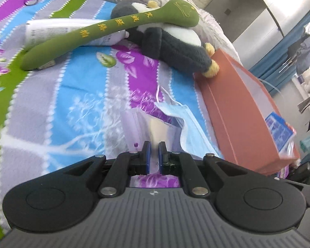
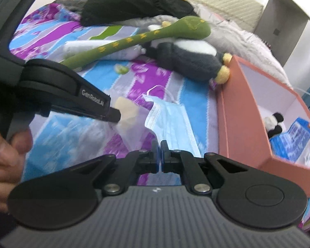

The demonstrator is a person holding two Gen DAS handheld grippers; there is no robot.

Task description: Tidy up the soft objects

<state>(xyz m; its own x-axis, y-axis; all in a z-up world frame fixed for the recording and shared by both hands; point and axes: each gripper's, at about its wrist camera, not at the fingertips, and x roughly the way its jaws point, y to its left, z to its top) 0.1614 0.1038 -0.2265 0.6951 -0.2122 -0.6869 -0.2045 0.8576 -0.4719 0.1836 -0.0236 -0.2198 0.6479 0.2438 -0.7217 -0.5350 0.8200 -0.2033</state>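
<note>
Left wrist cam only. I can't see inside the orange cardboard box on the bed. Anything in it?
Observer: Yes. A small black-and-white panda plush lies inside the orange cardboard box.
Operator: Is that all?
Observer: No, a blue printed packet lies next to the panda.
Operator: The right claw is out of my frame. What state is it in?
Observer: The right claw is shut on the near edge of the light blue pleated face mask.
</note>
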